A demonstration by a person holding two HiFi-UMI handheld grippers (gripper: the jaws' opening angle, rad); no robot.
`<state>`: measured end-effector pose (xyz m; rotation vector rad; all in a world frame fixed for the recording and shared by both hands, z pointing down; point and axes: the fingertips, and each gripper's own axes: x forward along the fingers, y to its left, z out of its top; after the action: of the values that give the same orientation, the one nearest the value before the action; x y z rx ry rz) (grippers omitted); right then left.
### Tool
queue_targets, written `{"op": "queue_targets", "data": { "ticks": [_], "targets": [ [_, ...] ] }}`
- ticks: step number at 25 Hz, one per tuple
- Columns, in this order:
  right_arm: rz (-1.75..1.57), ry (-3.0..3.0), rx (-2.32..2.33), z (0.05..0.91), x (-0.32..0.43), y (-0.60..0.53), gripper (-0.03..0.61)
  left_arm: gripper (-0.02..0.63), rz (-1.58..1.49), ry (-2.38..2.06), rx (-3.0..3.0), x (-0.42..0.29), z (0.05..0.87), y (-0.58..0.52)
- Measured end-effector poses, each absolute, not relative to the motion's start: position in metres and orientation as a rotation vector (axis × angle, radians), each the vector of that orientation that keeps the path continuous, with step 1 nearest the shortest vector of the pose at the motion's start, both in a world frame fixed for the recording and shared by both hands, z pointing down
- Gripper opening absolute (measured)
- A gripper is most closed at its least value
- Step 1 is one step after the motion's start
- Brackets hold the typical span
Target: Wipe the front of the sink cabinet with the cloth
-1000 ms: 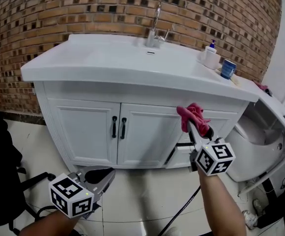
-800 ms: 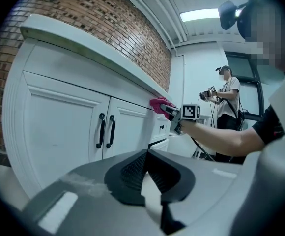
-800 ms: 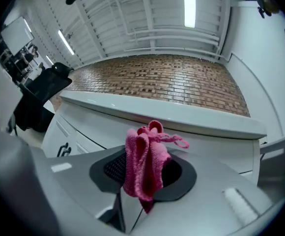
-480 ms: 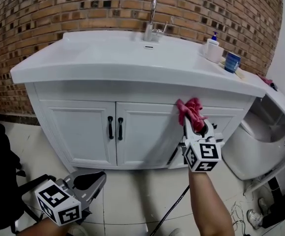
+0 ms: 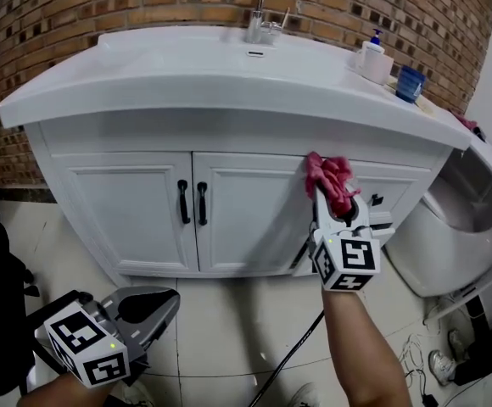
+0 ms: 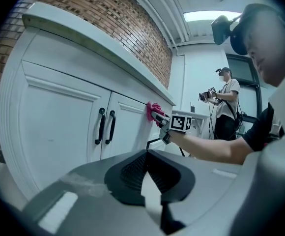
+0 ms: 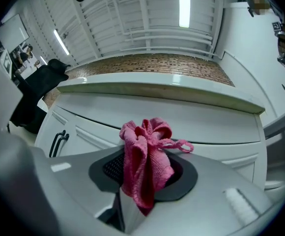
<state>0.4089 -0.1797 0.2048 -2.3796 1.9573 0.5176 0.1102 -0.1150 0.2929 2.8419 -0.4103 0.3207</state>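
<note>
A bunched pink cloth point(image 5: 331, 181) point(image 7: 146, 166) is pinched in my right gripper point(image 5: 335, 203), which is shut on it. The cloth presses against the upper right corner of the right-hand door of the white sink cabinet point(image 5: 144, 210). In the left gripper view the cloth point(image 6: 154, 111) and the right gripper point(image 6: 161, 120) show far off against the cabinet front point(image 6: 59, 117). My left gripper point(image 5: 148, 306) hangs low at the left, away from the cabinet, shut with nothing in it. Two black door handles point(image 5: 190, 203) sit at the cabinet's middle.
A white countertop point(image 5: 144, 79) with a faucet point(image 5: 259, 22), a soap bottle point(image 5: 373, 53) and a blue cup point(image 5: 410, 83) overhangs the cabinet. A white toilet point(image 5: 450, 227) stands to the right. A black cable point(image 5: 293, 354) runs over the tiled floor. Another person point(image 6: 226, 107) stands far off.
The view has drawn nearer and lower toward the cabinet. My right gripper with the cloth has stayed against the door's upper corner. My left gripper has sunk lower and leftward.
</note>
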Motion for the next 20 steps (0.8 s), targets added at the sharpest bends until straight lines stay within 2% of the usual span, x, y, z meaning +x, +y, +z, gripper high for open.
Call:
{"op": "queue_targets", "data": {
  "ticks": [20],
  "targets": [
    [0.307,2.107,-2.499,0.326,0.394,-0.192,0.127,0.005,0.346,-0.402,2.824,0.106,0.297,-0.106]
  ]
}}
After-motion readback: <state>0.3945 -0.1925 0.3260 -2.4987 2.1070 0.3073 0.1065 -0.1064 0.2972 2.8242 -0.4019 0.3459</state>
